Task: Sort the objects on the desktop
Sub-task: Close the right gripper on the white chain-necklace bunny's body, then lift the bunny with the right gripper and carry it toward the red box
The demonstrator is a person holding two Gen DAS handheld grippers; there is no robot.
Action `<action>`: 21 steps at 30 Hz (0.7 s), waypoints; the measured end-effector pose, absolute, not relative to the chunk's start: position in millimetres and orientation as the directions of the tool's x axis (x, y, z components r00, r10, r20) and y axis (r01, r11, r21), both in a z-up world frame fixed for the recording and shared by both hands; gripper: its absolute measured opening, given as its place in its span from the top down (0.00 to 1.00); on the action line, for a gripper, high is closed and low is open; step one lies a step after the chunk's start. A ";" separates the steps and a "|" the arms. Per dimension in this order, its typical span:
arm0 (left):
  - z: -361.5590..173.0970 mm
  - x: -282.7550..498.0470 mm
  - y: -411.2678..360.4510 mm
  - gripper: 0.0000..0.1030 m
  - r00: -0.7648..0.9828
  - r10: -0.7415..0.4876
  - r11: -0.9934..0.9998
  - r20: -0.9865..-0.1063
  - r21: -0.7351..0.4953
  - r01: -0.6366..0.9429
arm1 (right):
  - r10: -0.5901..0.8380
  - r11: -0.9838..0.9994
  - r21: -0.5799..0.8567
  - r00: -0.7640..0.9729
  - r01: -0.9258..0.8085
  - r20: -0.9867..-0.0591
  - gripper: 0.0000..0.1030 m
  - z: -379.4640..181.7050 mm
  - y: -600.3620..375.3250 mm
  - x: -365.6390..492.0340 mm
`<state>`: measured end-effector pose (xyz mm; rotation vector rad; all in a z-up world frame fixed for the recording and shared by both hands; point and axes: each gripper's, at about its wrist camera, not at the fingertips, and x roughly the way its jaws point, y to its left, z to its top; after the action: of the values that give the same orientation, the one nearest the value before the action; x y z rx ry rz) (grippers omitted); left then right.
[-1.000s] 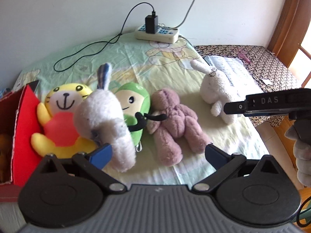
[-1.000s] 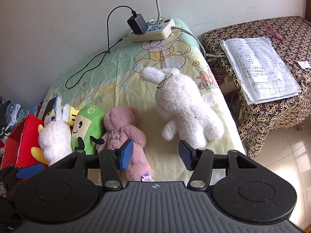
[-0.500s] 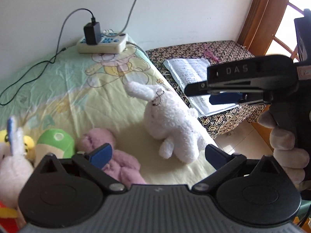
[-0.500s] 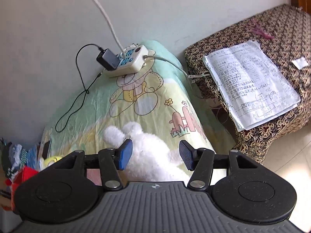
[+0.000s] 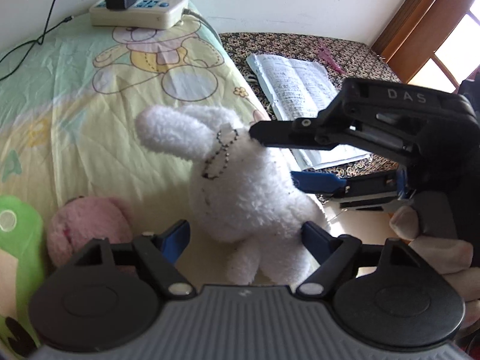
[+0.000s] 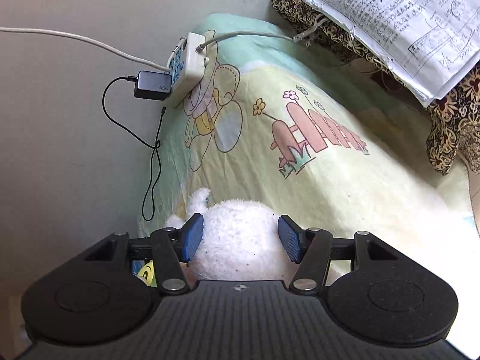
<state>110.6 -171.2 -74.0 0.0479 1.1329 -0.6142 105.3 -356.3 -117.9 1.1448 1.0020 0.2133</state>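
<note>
The left tool (image 5: pixel 244 235) has just been closing around the white rabbit (image 5: pixel 246 192) lying on the bed (image 5: pixel 90 96), pads not yet pressing. The right tool (image 6: pixel 240 238) has just been opening a little; it straddles the rabbit's head, not gripping. The step seems to be the pickup; next, both should clench, then lift.

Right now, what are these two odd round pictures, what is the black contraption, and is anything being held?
No robot: a person holds a two-finger clamp in each hand, each with a wide-angle camera looking along its fingers. One picture comes from the left gripper, one from the right gripper. On the cartoon bedsheet lie a white plush rabbit, a pink plush, a green plush and a power strip. Both grippers straddle the rabbit. The left one's jaws have just been closing around it, with a gap beside one pad; whether the right one squeezes I cannot tell.
</note>
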 end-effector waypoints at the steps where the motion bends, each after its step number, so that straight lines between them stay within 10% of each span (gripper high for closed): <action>1: -72.8 109.7 -172.2 0.25 0.274 -0.444 0.827 -0.853 -0.272 0.492 | 0.615 0.432 0.838 0.570 0.334 -0.545 0.42 -119.2 -356.2 104.8; 21: 47.3 0.1 -83.8 0.33 0.491 -0.484 0.801 -0.724 -0.141 0.582 | 0.753 0.343 0.936 0.573 0.076 -0.323 0.42 -19.1 -290.1 32.4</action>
<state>0.1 -83.8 47.3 0.1282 0.8363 -0.6491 32.4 -290.1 -19.1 1.1555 0.8784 0.5223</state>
